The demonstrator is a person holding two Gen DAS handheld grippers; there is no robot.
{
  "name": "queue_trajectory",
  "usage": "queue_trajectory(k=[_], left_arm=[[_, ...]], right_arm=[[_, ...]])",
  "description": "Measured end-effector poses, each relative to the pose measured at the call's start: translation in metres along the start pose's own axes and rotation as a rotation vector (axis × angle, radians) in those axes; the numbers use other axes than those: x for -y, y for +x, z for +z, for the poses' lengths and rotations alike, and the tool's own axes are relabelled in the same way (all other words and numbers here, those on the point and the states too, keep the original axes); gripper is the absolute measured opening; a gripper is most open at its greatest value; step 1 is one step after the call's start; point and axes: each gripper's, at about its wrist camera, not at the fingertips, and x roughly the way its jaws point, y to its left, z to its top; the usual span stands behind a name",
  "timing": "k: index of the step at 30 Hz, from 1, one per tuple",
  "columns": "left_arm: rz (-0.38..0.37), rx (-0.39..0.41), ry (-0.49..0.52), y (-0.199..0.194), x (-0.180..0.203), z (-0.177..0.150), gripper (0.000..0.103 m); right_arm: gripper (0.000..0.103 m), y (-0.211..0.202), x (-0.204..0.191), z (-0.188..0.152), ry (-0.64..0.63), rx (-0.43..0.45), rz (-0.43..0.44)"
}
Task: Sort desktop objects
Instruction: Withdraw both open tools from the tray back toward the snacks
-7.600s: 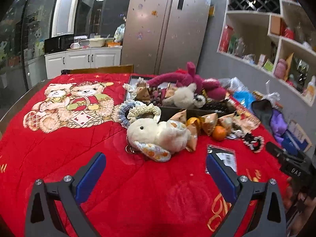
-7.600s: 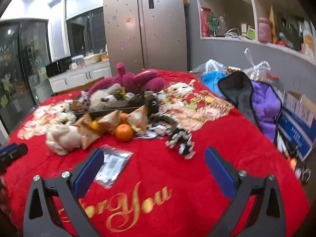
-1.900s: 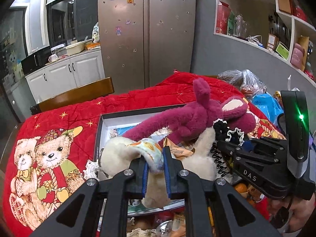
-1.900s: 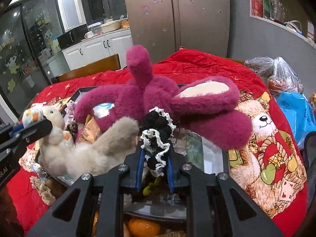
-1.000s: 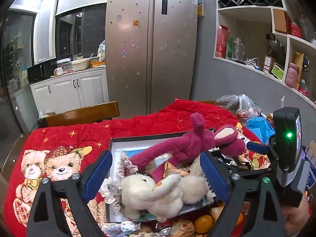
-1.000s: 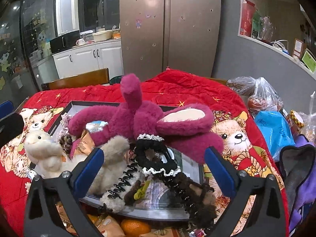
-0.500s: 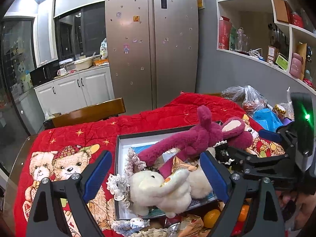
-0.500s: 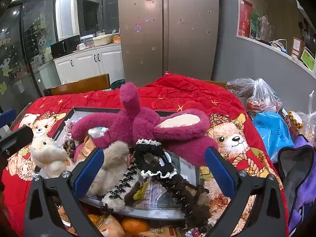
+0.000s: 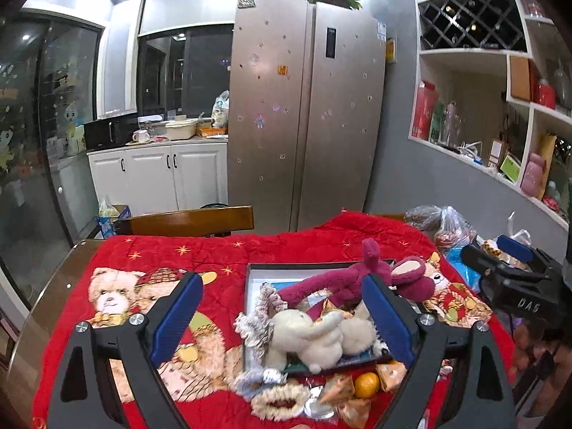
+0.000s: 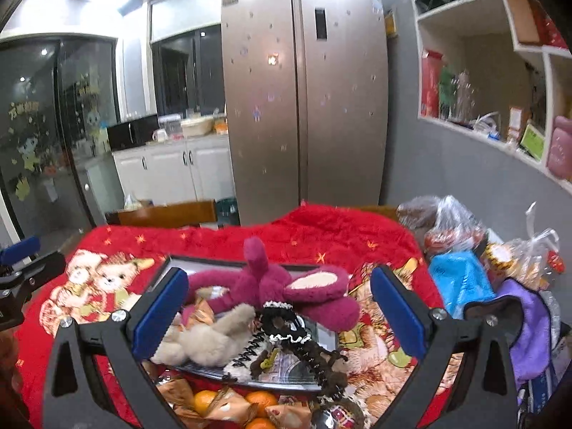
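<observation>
Both the left gripper [image 9: 282,307] and right gripper [image 10: 279,304] gaped wide and empty above the toy-crowded tray [image 9: 250,271], oranges [image 10: 203,398] just beside it.

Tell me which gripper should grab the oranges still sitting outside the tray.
Probably right: the oranges lie just below the open right gripper, near the tray. In the left gripper view they sit off-centre.

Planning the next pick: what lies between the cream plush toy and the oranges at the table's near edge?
In the left wrist view, the tray's near rim separates the cream plush toy from the orange, with wrapped snacks beside the orange.
</observation>
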Motion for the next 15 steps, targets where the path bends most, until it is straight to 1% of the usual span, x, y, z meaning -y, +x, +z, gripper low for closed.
queue_trajectory(k=[3, 6, 9, 10, 12, 14, 15], left_arm=[[0.034, 0.032, 0.026, -0.032, -0.004, 0.000, 0.093], [0.053, 0.040, 0.019, -0.056, -0.009, -0.008, 0.093], [0.065, 0.013, 0.007, -0.074, -0.015, -0.029, 0.093], [0.074, 0.008, -0.004, -0.082, -0.017, -0.040, 0.093], [0.075, 0.009, -0.003, -0.090, -0.017, -0.057, 0.093], [0.080, 0.000, 0.000, -0.097, -0.016, -0.080, 0.093], [0.076, -0.014, 0.003, -0.099, -0.015, -0.098, 0.093]], right_arm=[[0.103, -0.032, -0.005, 0.002, 0.010, 0.030, 0.013], [0.103, -0.065, -0.013, -0.002, 0.007, 0.054, 0.035], [0.103, -0.099, -0.022, -0.017, -0.002, 0.094, 0.069], [0.103, -0.110, -0.024, -0.024, -0.001, 0.109, 0.088], [0.103, -0.129, -0.028, -0.041, -0.004, 0.106, 0.122], [0.103, -0.143, -0.030, -0.064, 0.015, 0.118, 0.126], [0.103, -0.149, -0.030, -0.076, 0.023, 0.117, 0.132]])
